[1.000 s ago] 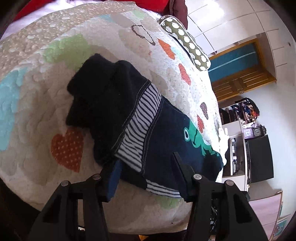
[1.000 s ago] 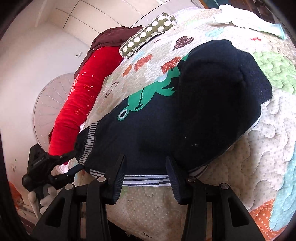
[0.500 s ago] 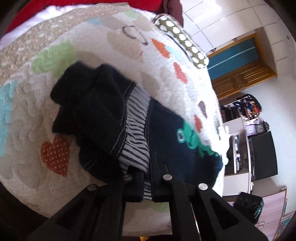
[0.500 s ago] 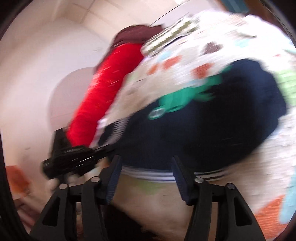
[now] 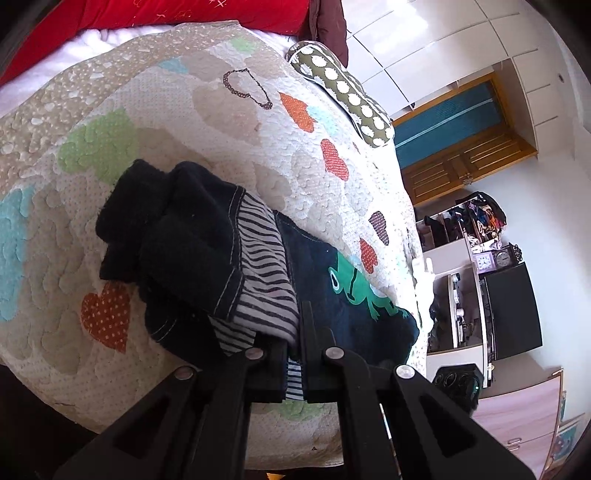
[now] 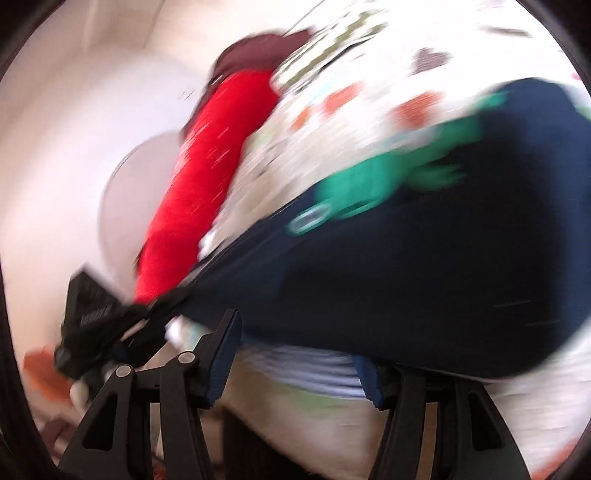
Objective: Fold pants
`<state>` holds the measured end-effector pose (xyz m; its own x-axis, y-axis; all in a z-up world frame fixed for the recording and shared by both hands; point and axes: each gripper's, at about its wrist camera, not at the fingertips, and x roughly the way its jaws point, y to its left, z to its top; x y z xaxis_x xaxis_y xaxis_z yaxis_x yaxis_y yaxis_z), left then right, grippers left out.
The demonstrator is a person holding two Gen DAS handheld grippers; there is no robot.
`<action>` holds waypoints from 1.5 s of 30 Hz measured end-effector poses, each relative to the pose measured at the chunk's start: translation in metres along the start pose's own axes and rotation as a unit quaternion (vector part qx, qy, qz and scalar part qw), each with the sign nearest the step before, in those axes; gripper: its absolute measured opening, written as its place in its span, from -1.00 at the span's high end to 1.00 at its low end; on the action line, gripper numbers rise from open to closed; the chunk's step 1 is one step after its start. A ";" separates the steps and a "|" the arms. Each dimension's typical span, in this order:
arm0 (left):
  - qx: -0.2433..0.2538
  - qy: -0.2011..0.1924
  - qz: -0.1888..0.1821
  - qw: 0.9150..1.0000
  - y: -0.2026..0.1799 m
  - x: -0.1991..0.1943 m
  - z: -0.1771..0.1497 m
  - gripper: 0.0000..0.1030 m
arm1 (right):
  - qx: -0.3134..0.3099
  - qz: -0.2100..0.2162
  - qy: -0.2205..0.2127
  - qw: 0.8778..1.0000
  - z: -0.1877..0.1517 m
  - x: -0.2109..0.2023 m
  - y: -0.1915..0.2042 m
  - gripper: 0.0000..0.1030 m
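Dark navy pants (image 5: 192, 251) with a striped waistband (image 5: 262, 266) and a green frog print (image 5: 354, 288) lie bunched on the quilted bed. My left gripper (image 5: 293, 354) is shut on the striped waistband edge near the bed's front. In the blurred right wrist view the pants (image 6: 424, 258) fill the middle. My right gripper (image 6: 295, 354) is open, its fingers either side of the striped hem at the pants' near edge. The left gripper (image 6: 96, 325) shows at the far left there, holding the cloth.
The heart-patterned quilt (image 5: 184, 110) covers the bed. A red bolster (image 5: 166, 14) and a spotted green pillow (image 5: 343, 96) lie at the far side. Shelves, a black cabinet (image 5: 513, 310) and a wooden door (image 5: 465, 147) stand beyond the bed's right edge.
My left gripper closed on the striped waistband and has lifted it slightly. My right gripper has stayed open and moved in closer to the hem, with the view blurring.
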<state>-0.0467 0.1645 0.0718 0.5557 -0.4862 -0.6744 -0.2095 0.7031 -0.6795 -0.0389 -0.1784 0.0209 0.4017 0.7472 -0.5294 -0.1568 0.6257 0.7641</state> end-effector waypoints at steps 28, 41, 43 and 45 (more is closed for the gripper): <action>0.043 -0.017 0.121 0.992 -0.020 0.086 0.135 0.87 | -0.127 -0.211 -0.063 0.967 0.169 0.016 0.024 0.66; 0.103 -0.041 0.134 0.985 -0.014 0.032 0.090 0.20 | -0.132 -0.285 -0.078 0.946 0.133 -0.035 -0.021 -0.43; 0.095 -0.049 0.145 0.984 -0.001 0.023 0.079 0.12 | -0.111 -0.270 -0.067 0.954 0.118 -0.037 -0.035 -0.28; 0.077 -0.053 0.153 0.984 0.013 0.015 0.071 0.10 | -0.089 -0.248 -0.056 0.963 0.105 -0.036 -0.041 0.06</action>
<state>0.0162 0.2032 0.0729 0.5685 -0.1874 -0.8011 -0.2607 0.8825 -0.3915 0.0474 -0.2550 0.0471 0.5607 0.3246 -0.7617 -0.0695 0.9352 0.3474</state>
